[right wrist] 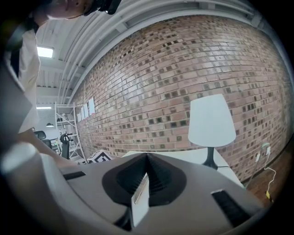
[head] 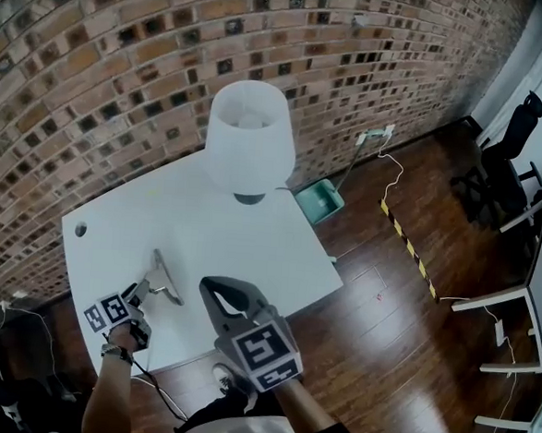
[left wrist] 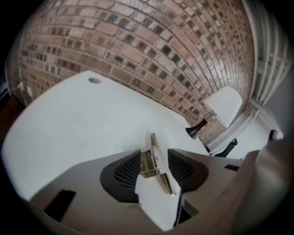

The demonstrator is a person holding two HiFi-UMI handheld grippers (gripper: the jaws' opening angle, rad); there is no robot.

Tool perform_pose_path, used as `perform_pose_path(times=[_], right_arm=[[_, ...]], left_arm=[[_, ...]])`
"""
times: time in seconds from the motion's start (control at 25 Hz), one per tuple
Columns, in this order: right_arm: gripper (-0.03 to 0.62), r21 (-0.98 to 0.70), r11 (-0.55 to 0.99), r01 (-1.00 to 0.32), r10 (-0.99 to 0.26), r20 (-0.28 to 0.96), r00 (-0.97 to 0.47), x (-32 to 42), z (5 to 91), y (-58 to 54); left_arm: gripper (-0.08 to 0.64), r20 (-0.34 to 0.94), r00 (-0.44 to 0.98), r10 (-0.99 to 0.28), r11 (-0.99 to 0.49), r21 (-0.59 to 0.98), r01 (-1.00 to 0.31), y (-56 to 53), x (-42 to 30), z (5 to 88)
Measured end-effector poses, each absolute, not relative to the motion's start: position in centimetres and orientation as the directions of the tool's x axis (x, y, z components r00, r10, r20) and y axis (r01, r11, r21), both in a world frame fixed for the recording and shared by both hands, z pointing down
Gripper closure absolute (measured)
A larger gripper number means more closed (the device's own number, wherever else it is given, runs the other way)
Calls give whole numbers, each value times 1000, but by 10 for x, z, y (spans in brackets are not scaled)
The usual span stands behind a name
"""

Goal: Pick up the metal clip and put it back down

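Left tool [head: 143, 292] released, metal clip [left wrist: 155, 164] between its parted pads [left wrist: 126, 173]; right tool [right wrist: 147, 158] clenched empty, hiding table's [head: 251, 242] near edge.

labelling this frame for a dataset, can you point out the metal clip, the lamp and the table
metal clip [left wrist: 154, 161]: left gripper view, its shiny middle part.
lamp [head: 249, 131]: head view, middle of the white shade.
table [head: 260, 247]: head view, bare white top near the lamp.

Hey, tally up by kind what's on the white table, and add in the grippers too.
lamp: 1
metal clip: 1
grippers: 2 (left gripper, right gripper)
Total: 4
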State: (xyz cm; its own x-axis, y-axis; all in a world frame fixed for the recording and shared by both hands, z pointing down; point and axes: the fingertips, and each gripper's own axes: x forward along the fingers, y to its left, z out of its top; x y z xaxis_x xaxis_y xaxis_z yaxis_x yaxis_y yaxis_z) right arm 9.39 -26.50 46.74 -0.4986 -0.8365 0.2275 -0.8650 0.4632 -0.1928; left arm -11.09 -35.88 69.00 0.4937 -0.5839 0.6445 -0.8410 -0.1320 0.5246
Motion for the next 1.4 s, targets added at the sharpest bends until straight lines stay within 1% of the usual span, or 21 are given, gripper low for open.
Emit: perform_pose_path(times=[0.12,0.16,0.24,0.32,0.36,0.44,0.48,0.56,0.68,0.8,1.0,1.16,1.28,1.4], right_arm=[[612,-182,468,-865,-836,226,-500,87,461,-260],[612,-179,467,-866,-837,225,-498,84,459,-257],[612,-170,469,-867,-839,220,-497,75,453,-252],[612,-154,482,-863,-839,204,-505,66,445,-249],[612,-142,490,-860,-839,192,-510,61,439,-249],[612,-118,501,-857,-840,172,-515,53,429,-246],[612,-109,508,-854,-838,166,-520,47,425,-243],[612,-94,525,-846,-832,153,-534,34,414,-239],[612,-75,548,-833,-825,116,-553,20,394,-233],[612,-71,563,-823,-820,72,-568,8,373,-225],[612,-50,552,-832,-829,70,-554,-8,361,-203],[612,-43,536,-843,-842,47,-538,-12,356,-176],[612,-44,531,-846,-845,52,-533,-8,356,-144],[612,-40,533,-845,-844,43,-535,-3,353,-111]], left_arm=[[364,591,440,-677,-245,383,-891,-353,-120,652],[364,567,437,-698,-304,318,-898,-349,-120,635],[368,520,440,-732,-438,136,-889,-338,-113,597],[430,450,448,-773,-518,-39,-855,-323,-104,552],[455,403,454,-795,-530,-96,-843,-315,-101,529],[505,305,470,-828,-530,-150,-835,-297,-102,490],[533,256,484,-837,-532,-165,-831,-288,-102,470],[549,165,517,-840,-542,-199,-816,-268,-99,429],[549,61,543,-838,-543,-196,-816,-243,-99,380],[549,-4,536,-844,-528,-169,-832,-223,-110,350],[549,-50,530,-846,-514,-184,-838,-201,-139,338],[549,-29,534,-845,-524,-156,-837,-176,-146,339],[549,-39,530,-847,-518,-167,-839,-145,-147,340],[549,-16,532,-847,-522,-166,-836,-108,-139,340]])
